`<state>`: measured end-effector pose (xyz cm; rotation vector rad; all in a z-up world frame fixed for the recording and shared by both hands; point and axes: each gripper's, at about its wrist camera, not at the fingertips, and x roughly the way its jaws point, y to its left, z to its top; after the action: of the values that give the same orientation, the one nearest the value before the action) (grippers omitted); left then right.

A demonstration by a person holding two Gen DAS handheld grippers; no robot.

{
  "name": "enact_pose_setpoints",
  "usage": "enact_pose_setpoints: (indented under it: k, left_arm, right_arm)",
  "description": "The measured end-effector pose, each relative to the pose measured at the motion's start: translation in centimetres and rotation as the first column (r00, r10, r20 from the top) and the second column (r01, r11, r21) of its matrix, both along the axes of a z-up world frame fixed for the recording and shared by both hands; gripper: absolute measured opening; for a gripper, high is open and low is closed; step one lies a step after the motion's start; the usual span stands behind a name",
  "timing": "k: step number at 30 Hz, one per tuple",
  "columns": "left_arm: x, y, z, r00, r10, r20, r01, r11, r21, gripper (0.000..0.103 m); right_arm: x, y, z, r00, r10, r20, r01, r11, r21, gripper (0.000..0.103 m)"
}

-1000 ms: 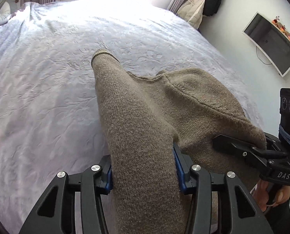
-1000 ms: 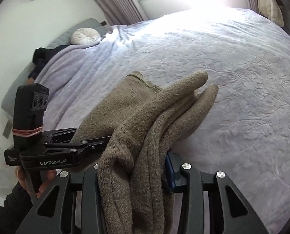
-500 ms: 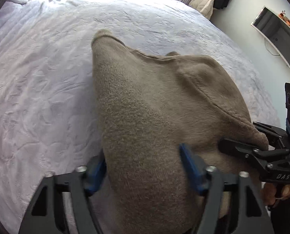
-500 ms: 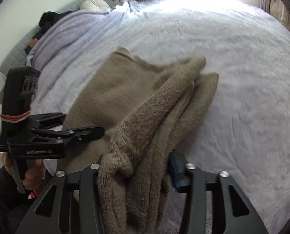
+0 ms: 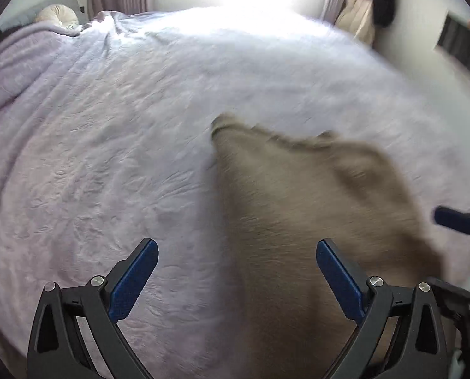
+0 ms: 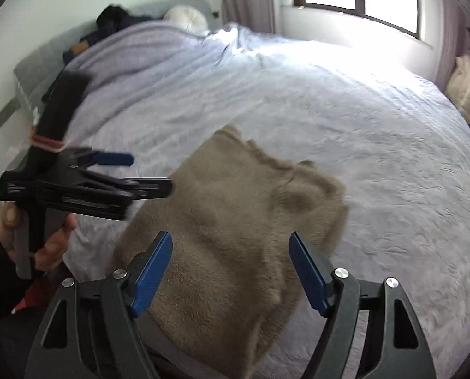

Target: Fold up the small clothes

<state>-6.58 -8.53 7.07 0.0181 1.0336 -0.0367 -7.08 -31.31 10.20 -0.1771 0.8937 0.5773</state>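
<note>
The brown sweater lies folded on the bed near its front edge. Both the left claw and right claw are opening, released, gripping nothing.

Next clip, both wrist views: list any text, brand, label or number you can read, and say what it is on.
No text can be read in either view.
Small pale print on the side of the left tool, seen from the right wrist: too blurred to read.
Sweater, bedspread, right tool: no lettering shows.
Dark panel on the wall: blurred, nothing legible.
</note>
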Motion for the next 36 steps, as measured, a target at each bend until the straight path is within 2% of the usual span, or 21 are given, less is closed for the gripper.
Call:
enact_pose_setpoints:
  k: [2,4,5,7,10,12,13,16,19,22,25,27,29,31,34,36]
  left_arm:
    - [0.4,0.0,-1.8,1.000,0.008,-0.016,-0.007,1.000,0.021,0.101]
    - [0.3,1.0,-2.8,1.000,0.008,-0.009,-0.008,0.999,-0.033,0.103]
    - [0.4,1.4,-3.3,1.000,0.002,-0.016,-0.003,0.998,-0.067,0.103]
    - [0.7,1.6,-3.7,0.999,0.000,-0.040,-0.004,0.994,-0.105,0.103]
    - [0.7,2.0,-2.0,0.999,0.011,-0.046,-0.017,0.990,-0.140,0.103]
    - [1.2,1.7,-0.2,1.000,0.012,0.015,-0.010,0.993,-0.115,0.103]
    - [1.8,1.5,0.2,1.000,0.010,0.021,-0.008,0.996,-0.094,0.103]
    - [5.8,1.3,-0.8,0.999,0.035,-0.037,-0.035,0.999,0.005,0.103]
    - [8.9,1.3,-3.0,0.993,0.047,-0.110,-0.041,0.998,0.052,0.103]
    - [10.2,1.4,-4.2,0.989,0.056,-0.136,-0.049,0.997,0.055,0.103]
    - [11.5,1.1,-4.7,0.990,0.057,-0.129,-0.049,0.997,0.062,0.103]
    - [12.7,0.7,-5.0,0.988,0.060,-0.140,-0.051,0.997,0.063,0.103]
    - [13.3,1.0,-5.1,0.986,0.064,-0.154,-0.059,0.997,0.042,0.103]
    - [12.9,1.5,-4.2,0.987,0.076,-0.144,-0.071,0.997,0.041,0.103]
    - [11.1,1.5,-2.4,0.992,0.074,-0.097,-0.068,0.996,0.065,0.103]
    - [9.5,1.6,-1.1,0.995,0.065,-0.072,-0.063,0.997,0.040,0.103]
  right_arm:
    - [1.2,0.5,-2.2,0.999,-0.006,-0.046,0.004,0.999,-0.040,0.079]
    - [2.6,-0.2,-4.8,0.995,-0.039,-0.097,0.032,0.996,-0.077,0.079]
    - [3.0,-0.7,-5.7,0.991,-0.047,-0.122,0.040,0.997,-0.060,0.079]
    - [3.4,-1.6,-6.0,0.987,-0.054,-0.149,0.055,0.998,0.003,0.079]
    - [3.4,-1.7,-4.8,0.986,-0.052,-0.156,0.053,0.999,0.001,0.079]
    - [3.3,-2.0,-3.3,0.991,-0.035,-0.131,0.039,0.999,0.030,0.079]
    - [3.4,-1.9,-2.6,0.994,-0.017,-0.109,0.021,0.999,0.037,0.079]
    - [5.9,-0.6,-2.3,0.997,0.016,-0.079,-0.018,1.000,-0.024,0.080]
    - [10.3,0.0,-4.6,0.984,0.008,-0.177,-0.018,0.998,-0.053,0.080]
    - [13.5,-0.3,-6.6,0.978,-0.058,-0.202,0.036,0.993,-0.110,0.079]
    - [15.7,-0.8,-7.7,0.968,-0.101,-0.228,0.083,0.993,-0.089,0.080]
    - [17.0,-0.9,-8.7,0.961,-0.137,-0.239,0.113,0.987,-0.114,0.082]
    - [17.6,-1.0,-9.0,0.952,-0.160,-0.262,0.137,0.985,-0.103,0.082]
    - [17.1,-0.9,-8.2,0.953,-0.174,-0.247,0.152,0.982,-0.108,0.082]
    - [14.5,-0.6,-5.8,0.973,-0.164,-0.160,0.141,0.979,-0.147,0.082]
    - [12.5,-0.1,-3.8,0.986,-0.133,-0.100,0.118,0.982,-0.145,0.082]
